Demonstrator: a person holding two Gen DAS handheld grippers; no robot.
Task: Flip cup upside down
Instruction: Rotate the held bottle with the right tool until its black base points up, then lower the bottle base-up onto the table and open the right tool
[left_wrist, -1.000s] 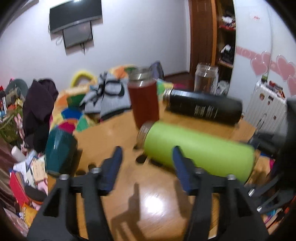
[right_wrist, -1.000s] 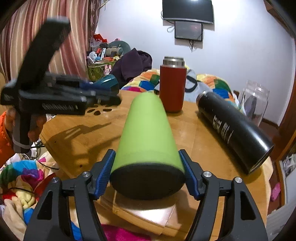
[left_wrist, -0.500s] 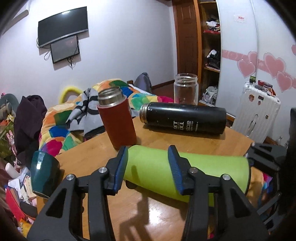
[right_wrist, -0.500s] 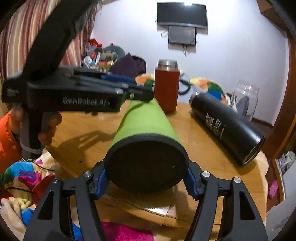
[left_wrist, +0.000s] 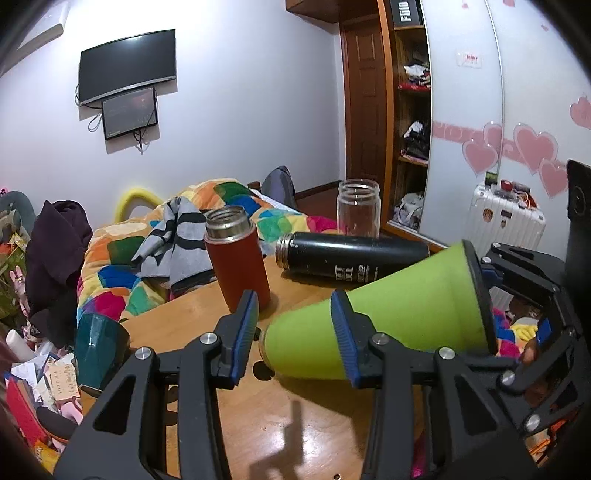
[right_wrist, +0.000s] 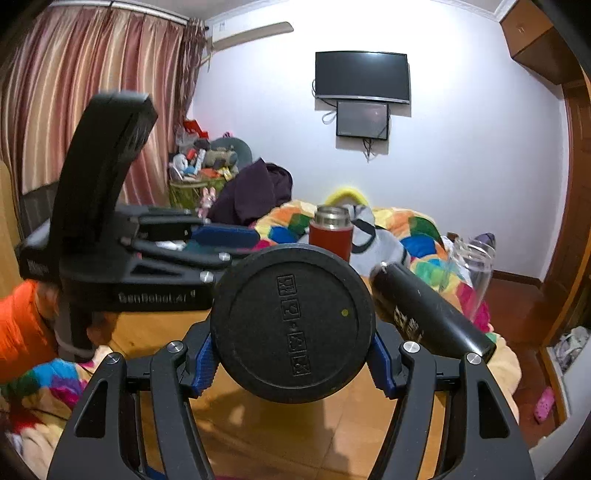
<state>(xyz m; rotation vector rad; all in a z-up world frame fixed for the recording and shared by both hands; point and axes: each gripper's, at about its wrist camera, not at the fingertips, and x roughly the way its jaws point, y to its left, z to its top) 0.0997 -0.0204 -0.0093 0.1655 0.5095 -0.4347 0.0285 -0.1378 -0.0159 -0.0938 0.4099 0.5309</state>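
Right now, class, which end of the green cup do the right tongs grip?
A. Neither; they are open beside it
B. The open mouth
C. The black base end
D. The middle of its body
C: in the right wrist view the right tongs close on the green cup at its black base, which faces the camera.

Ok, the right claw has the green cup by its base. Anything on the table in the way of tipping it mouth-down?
Nothing sits under the green cup; the wooden table below its mouth is bare. The left claw stands open around the mouth end. The red flask and the lying black bottle are close behind, so swing with care.
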